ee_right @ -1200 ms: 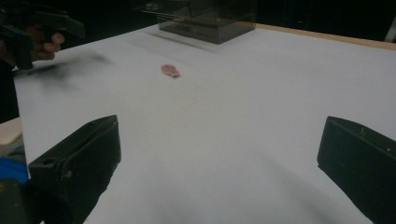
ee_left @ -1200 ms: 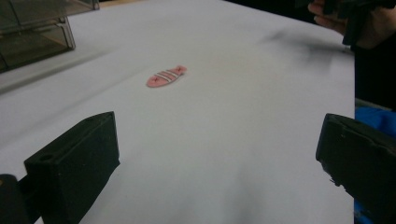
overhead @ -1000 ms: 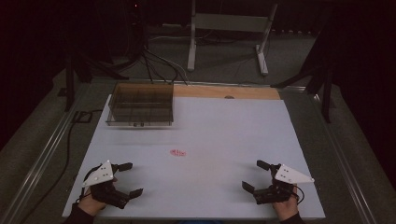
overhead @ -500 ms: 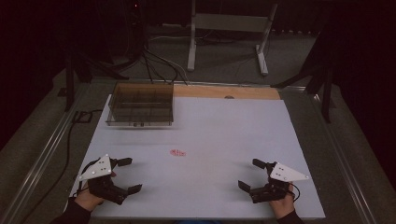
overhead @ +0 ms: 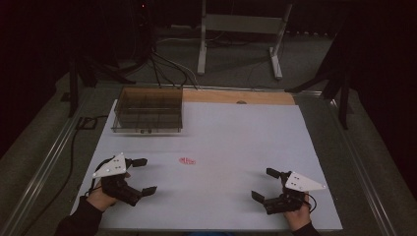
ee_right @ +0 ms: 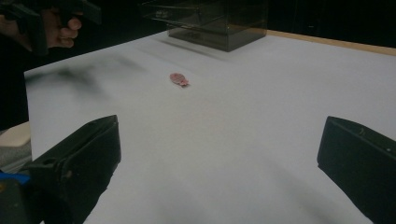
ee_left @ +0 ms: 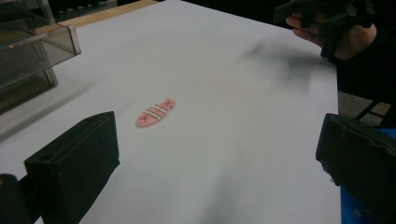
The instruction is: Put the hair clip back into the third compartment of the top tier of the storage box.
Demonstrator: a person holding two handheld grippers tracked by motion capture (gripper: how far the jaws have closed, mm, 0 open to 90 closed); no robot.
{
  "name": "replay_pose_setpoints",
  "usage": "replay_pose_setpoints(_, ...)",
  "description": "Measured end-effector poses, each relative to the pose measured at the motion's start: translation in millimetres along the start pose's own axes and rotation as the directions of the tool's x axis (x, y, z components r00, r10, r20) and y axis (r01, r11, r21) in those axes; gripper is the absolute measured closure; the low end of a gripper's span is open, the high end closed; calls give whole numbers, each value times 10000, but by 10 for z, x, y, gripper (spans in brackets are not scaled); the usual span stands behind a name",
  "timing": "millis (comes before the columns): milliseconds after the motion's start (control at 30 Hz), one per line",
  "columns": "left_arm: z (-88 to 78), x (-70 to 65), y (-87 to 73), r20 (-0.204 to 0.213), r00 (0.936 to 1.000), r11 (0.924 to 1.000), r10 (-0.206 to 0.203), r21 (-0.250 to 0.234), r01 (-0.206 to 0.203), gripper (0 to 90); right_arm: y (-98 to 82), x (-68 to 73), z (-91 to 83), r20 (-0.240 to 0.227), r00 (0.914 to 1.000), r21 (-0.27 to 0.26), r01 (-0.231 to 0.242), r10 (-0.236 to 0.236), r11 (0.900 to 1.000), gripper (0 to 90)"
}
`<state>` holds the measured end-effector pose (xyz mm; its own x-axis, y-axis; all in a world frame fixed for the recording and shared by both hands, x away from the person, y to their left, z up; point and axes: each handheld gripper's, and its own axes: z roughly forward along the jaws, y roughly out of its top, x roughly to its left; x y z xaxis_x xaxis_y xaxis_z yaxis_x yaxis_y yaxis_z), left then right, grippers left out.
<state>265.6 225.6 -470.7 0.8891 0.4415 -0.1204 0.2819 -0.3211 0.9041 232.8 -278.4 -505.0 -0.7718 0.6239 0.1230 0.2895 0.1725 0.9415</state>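
A small flat pink piece with pale stripes [overhead: 187, 161] lies near the middle of the white table top [overhead: 231, 132]; I also see the pink piece [ee_left: 155, 112] in the left gripper view and the pink piece [ee_right: 179, 79] in the right gripper view. My left gripper [overhead: 143, 176] hovers open at the table's front left, jaws pointing right, nothing between them. My right gripper [overhead: 265, 184] is open at the front right, jaws pointing left, with nothing held. Both stand well apart from the pink piece.
A clear plastic box with compartments [overhead: 147, 110] stands at the back left of the table. A wooden strip [overhead: 236, 96] runs along the far edge. Cables and a metal stand [overhead: 241, 29] sit on the floor beyond. A metal rail [overhead: 44, 157] lines the left side.
Both hands have drawn slightly back toward the front edge. The left gripper has shifted a little right; its jaws stay wide. The pink piece has not moved.
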Motion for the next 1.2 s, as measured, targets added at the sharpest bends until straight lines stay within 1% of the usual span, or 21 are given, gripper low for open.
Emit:
replay_pose_setpoints(67,40,24,21,112,9999,10000,-53,2,53,5,-3,-3,5,-15,10000,32,-32,32,10000,0)
replay_pose_setpoints(167,79,42,41,106,9999,10000,14,18,-15,6,-5,-6,5,-23,10000,51,-59,59,10000,0)
replay_pose_setpoints(267,150,72,77,194,9998,10000,-53,-78,55,5,-7,-9,0,-8,10000,43,-71,72,10000,0)
replay_pose_setpoints(333,196,84,90,227,9997,10000,-92,-4,93,5,-7,-8,-2,-13,10000,47,-68,68,10000,0)
replay_pose_setpoints(367,196,84,90,227,9997,10000,-92,-4,93,5,-7,-8,-2,-13,10000,47,-68,68,10000,0)
replay_pose_setpoints(400,239,95,112,207,9998,9999,-12,119,10,5,-7,-7,-3,-7,10000,57,-59,59,10000,0)
replay_pose_setpoints(667,341,140,169,198,9997,9999,112,45,-113,5,-11,-10,1,-40,9999,71,-93,93,9999,0)
replay_pose_setpoints(767,373,150,176,182,9997,9998,140,125,-143,5,-10,-8,2,-40,9999,88,-98,98,9999,0)
replay_pose_setpoints(833,415,155,181,72,9998,9997,197,110,-198,5,-13,-8,1,-66,9999,92,-126,127,9999,0)
replay_pose_setpoints(967,474,149,190,148,9997,9995,219,226,-222,5,-16,-14,1,-86,9998,94,-160,161,9998,0)
replay_pose_setpoints(1000,520,152,197,301,9993,9994,218,277,-226,5,-17,-16,1,-89,9998,83,-171,171,9998,0)
replay_pose_setpoints(1100,587,149,204,391,9988,9987,280,405,-296,5,-16,-15,-2,-101,9998,82,-181,181,9998,0)
replay_pose_setpoints(1200,654,157,203,517,9984,9987,246,434,-269,6,-16,-14,-2,-118,9998,73,-186,187,9998,0)
